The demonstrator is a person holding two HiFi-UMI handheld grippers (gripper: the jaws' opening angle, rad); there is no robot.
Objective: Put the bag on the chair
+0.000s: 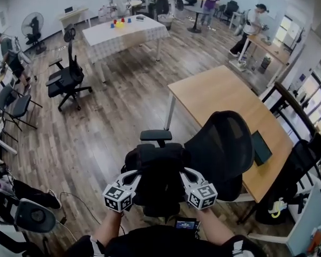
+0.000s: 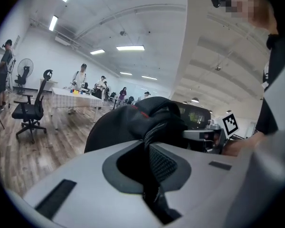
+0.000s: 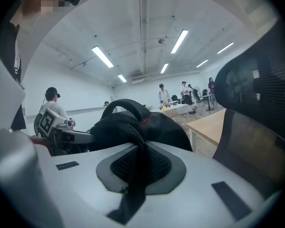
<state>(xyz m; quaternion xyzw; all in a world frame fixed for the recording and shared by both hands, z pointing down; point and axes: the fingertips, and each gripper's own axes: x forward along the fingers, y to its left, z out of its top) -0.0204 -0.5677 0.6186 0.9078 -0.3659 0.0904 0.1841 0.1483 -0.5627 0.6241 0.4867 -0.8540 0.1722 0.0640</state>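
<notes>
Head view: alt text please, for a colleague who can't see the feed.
Seen from above, a black bag is held between the left gripper and right gripper, each shut on its fabric, over a black mesh office chair. A wooden table stands beside the chair; people stand farther back.

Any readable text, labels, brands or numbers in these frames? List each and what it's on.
No legible text anywhere.
The left marker cube and right marker cube: black-and-white square patterns, no letters.
The small screen below the bag in the head view: too small to read.
The bag: red trim, no label visible.
</notes>
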